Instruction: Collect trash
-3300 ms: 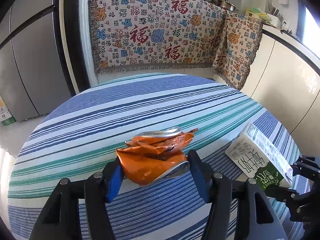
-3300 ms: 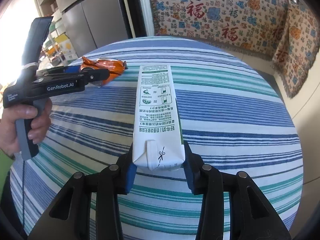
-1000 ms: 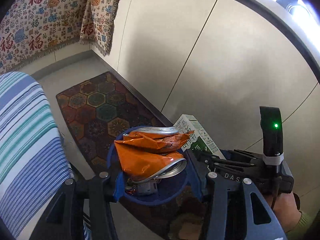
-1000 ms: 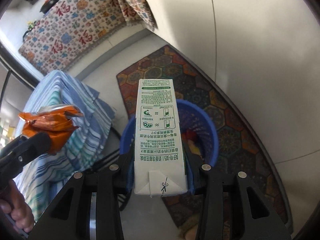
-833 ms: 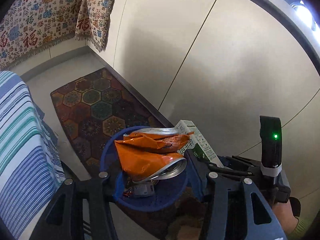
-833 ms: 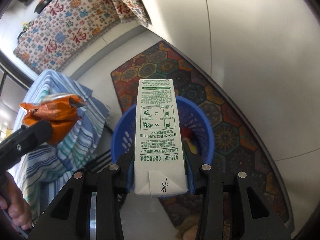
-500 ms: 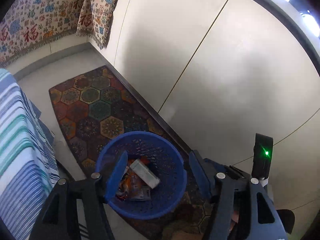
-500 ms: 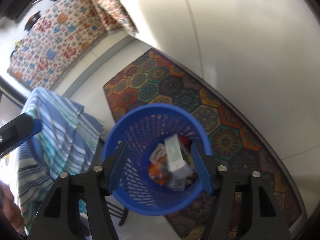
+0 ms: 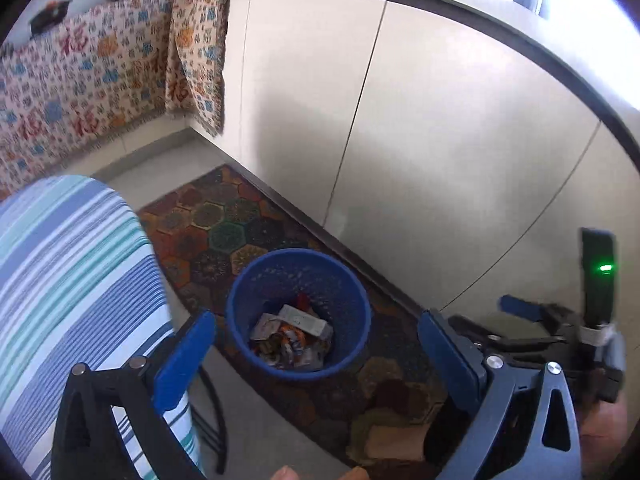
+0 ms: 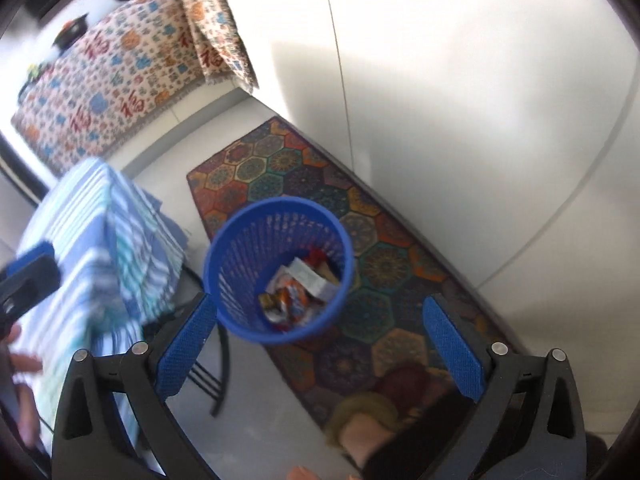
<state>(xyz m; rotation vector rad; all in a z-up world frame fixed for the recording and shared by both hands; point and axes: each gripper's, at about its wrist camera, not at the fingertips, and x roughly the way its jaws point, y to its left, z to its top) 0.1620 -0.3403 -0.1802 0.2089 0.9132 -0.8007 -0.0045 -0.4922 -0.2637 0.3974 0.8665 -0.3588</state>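
A blue mesh waste basket [image 9: 240, 300] stands on the floor below both grippers; it also shows in the right wrist view [image 10: 224, 276]. Inside it lie the white milk carton [image 9: 306, 320], the crushed orange can [image 9: 288, 338] and other wrappers; the carton [image 10: 310, 276] and orange scraps [image 10: 290, 300] show in the right wrist view too. My left gripper [image 9: 316, 354] is open and empty above the basket. My right gripper [image 10: 320, 344] is open and empty above it too. The right gripper's body [image 9: 560, 332] appears at the right of the left wrist view.
The round table with the striped blue cloth [image 9: 68, 280] is at the left, its metal legs [image 9: 218, 420] beside the basket. A patterned hexagon rug [image 10: 360, 260] lies under the basket. Pale cabinet doors [image 9: 400, 140] stand behind it. A patterned cloth [image 9: 80, 80] hangs over the far counter.
Both grippers opened and dropped the orange can and the milk carton into the basket. Both have since risen and drawn back a little.
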